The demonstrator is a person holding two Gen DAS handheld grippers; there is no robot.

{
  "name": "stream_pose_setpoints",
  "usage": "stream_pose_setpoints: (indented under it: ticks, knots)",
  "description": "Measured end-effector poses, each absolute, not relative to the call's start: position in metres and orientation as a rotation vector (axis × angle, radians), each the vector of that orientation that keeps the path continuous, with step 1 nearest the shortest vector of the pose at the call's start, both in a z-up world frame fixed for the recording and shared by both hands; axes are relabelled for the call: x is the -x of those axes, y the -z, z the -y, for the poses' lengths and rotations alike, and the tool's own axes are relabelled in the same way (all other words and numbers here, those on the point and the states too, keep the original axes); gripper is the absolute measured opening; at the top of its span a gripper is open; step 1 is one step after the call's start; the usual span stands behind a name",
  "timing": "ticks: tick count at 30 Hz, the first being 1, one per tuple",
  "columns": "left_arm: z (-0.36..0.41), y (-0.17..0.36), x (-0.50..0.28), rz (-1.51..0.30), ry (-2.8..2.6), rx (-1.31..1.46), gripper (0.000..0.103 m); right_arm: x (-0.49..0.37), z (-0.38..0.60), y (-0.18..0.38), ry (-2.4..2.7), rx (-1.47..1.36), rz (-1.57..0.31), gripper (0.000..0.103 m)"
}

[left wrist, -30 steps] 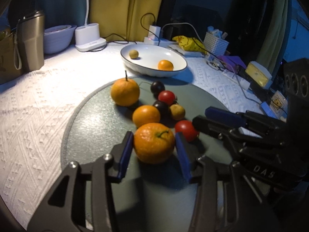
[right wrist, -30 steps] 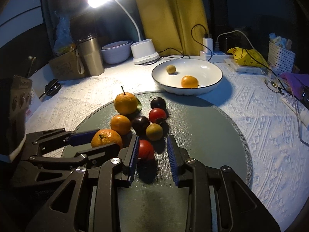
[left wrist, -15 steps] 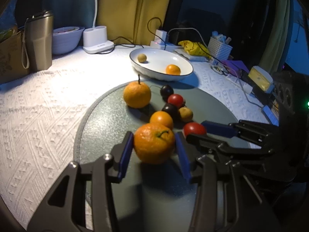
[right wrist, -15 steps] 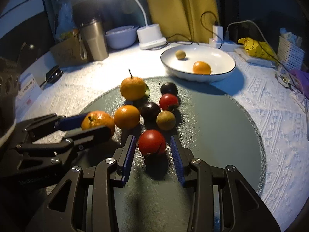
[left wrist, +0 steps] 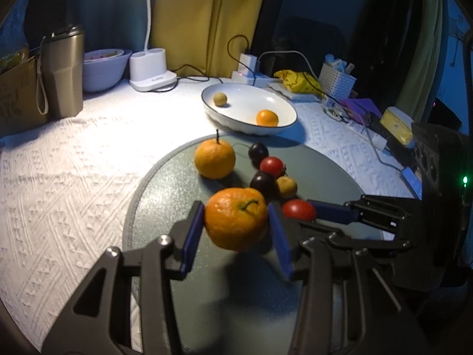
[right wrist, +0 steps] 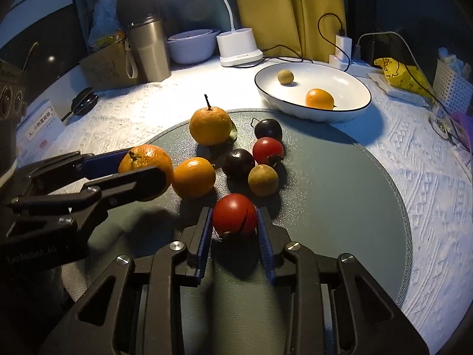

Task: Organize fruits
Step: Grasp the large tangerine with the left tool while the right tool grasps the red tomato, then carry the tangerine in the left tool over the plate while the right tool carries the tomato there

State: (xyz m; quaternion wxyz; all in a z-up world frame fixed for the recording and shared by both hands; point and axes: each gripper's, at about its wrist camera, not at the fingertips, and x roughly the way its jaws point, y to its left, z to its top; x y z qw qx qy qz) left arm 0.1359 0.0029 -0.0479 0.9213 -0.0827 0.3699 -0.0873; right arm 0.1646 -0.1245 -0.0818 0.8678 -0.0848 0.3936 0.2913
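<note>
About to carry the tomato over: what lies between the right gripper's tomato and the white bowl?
In the right wrist view, a brownish longan-like fruit and a second red tomato sit just ahead of the held tomato; beyond them is bare grey mat up to the white bowl.

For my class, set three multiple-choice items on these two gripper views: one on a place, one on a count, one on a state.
1. Where is the white dish?
A. beyond the round grey mat, on the white cloth
B. on the mat's centre
C. between the left gripper's fingers

2. How many fruits lie in the dish?
A. none
B. two
C. five

3. What does the right gripper have between its fingers?
A. nothing
B. a dark plum
C. the red tomato

Answers: 1 A, the dish sits past the mat's far edge. 2 B, one small orange and one brownish fruit. 3 C, both pads flank the tomato.
</note>
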Motion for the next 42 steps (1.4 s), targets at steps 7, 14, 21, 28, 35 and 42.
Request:
stream_pose_setpoints:
  ticks: [7,14,21,28,35,42]
  knots:
    - [-0.002,0.040,-0.142,-0.747,0.180,0.159,0.045,-0.165,0.126,0.074,-0.617,0.175,-0.798,0.032]
    - [-0.003,0.033,-0.151,-0.736,0.178,0.151,0.045,-0.172,0.132,0.060,-0.606,0.156,-0.763,0.032]
    - [-0.003,0.027,-0.165,-0.729,0.180,0.141,0.046,-0.185,0.138,0.051,-0.594,0.143,-0.745,0.032]
    - [-0.002,0.024,-0.182,-0.732,0.182,0.129,0.046,-0.205,0.143,0.043,-0.580,0.129,-0.731,0.032]
    - [-0.003,0.022,-0.204,-0.734,0.184,0.121,0.046,-0.228,0.149,0.035,-0.562,0.114,-0.715,0.032]
    - [-0.004,0.021,-0.229,-0.741,0.185,0.109,0.046,-0.254,0.153,0.031,-0.551,0.099,-0.703,0.032]
